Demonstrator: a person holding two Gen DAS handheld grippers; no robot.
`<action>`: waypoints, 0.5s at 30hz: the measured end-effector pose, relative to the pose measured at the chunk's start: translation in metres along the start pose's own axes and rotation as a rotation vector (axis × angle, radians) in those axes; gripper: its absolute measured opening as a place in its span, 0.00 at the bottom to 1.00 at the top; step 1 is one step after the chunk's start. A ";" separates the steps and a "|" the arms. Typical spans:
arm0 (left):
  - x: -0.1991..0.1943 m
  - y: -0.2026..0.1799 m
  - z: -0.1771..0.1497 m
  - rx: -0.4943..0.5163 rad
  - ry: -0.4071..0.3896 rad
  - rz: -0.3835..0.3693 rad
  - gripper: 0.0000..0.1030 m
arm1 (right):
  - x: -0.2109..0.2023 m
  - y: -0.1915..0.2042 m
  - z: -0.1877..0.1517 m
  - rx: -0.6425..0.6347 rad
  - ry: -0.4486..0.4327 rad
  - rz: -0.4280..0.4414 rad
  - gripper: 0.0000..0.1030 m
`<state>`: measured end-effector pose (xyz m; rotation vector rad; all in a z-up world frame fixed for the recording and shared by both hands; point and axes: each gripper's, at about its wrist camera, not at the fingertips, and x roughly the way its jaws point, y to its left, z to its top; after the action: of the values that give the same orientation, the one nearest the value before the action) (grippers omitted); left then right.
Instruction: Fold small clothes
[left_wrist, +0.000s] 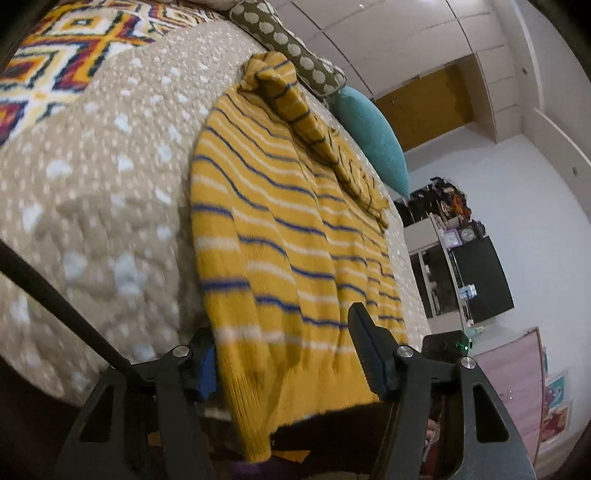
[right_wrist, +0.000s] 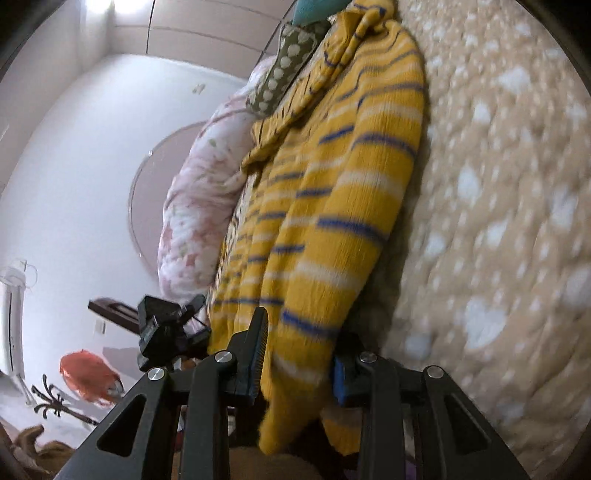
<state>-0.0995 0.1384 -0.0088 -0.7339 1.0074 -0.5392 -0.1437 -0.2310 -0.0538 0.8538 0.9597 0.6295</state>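
A small yellow sweater (left_wrist: 280, 229) with blue and white stripes lies on the beige dotted bedspread (left_wrist: 103, 177), its hem hanging over the near edge. Its sleeves are bunched at the far end. My left gripper (left_wrist: 284, 354) is open, its fingers (left_wrist: 365, 347) straddling the hem's left side, not pinching it. In the right wrist view the same sweater (right_wrist: 332, 192) runs up the frame. My right gripper (right_wrist: 299, 350) is open, its fingers (right_wrist: 255, 339) either side of the hem's right side.
A patterned blanket (left_wrist: 62, 55) lies at the far left of the bed. A dotted cushion (left_wrist: 288, 48), a teal pillow (left_wrist: 373, 136) and a floral pillow (right_wrist: 199, 199) line the head. A shelf and television (left_wrist: 476, 277) stand beyond.
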 end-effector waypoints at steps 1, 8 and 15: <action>0.001 -0.001 -0.003 0.006 -0.001 0.009 0.59 | 0.004 0.002 -0.003 -0.009 0.009 -0.011 0.33; 0.015 -0.022 -0.004 0.067 0.004 0.143 0.59 | 0.022 0.018 -0.018 -0.051 0.018 -0.104 0.32; 0.000 -0.017 0.008 0.006 -0.026 0.237 0.07 | 0.000 0.022 -0.009 -0.036 -0.076 -0.244 0.09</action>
<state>-0.0931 0.1293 0.0070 -0.6049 1.0514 -0.3261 -0.1537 -0.2164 -0.0374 0.7100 0.9630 0.4010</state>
